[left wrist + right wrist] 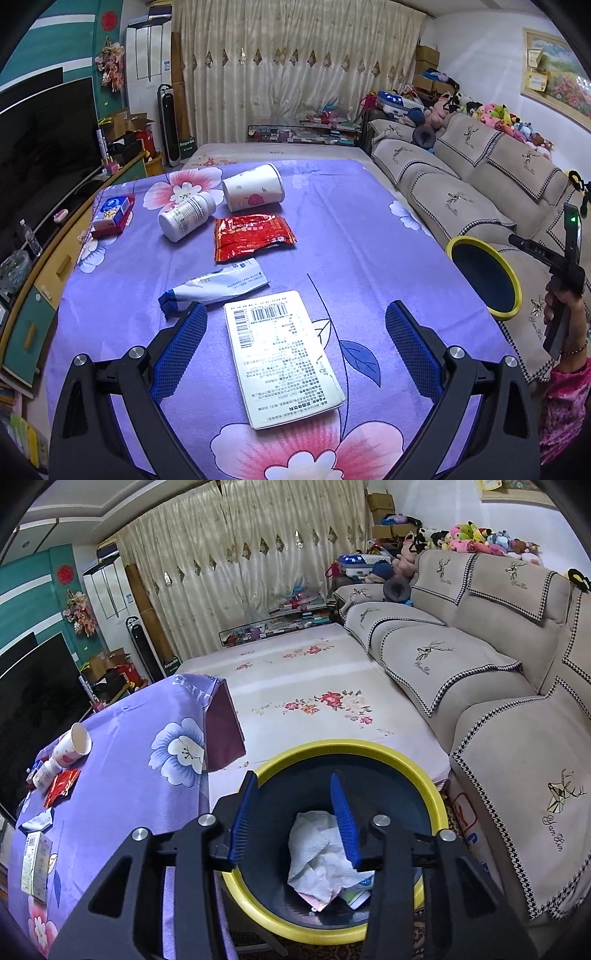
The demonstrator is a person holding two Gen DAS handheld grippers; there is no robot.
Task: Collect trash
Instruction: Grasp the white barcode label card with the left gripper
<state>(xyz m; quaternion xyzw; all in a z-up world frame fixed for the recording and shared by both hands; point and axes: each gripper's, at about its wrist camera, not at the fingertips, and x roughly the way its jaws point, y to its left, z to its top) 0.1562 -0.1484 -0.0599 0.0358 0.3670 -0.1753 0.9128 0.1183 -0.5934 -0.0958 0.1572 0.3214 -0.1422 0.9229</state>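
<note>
Since trash is being gathered into the bin, the lines below run from it outward.
Bin: round dark bin with a yellow plastic rim (436, 794), on the floor just right of the tabletop, near the sofa; crumpled white paper towel (314, 853) and small wrappers lie inside.
Right gripper (293, 821): above the bin mouth, blue ribbed pads partly apart, nothing between them.
Left gripper (295, 328): spread wide over the flat white cardboard box with barcode (280, 360), not touching it.
Step, my judgement: lower squarely, pinch the box's long edges; thin card may slip flat.
Further trash: squeezed white-blue tube (218, 286), crinkly red foil pouch (253, 234), white plastic bottle (186, 218), tipped paper cup (255, 188).
Tabletop: purple floral cloth (369, 229), soft.
</note>
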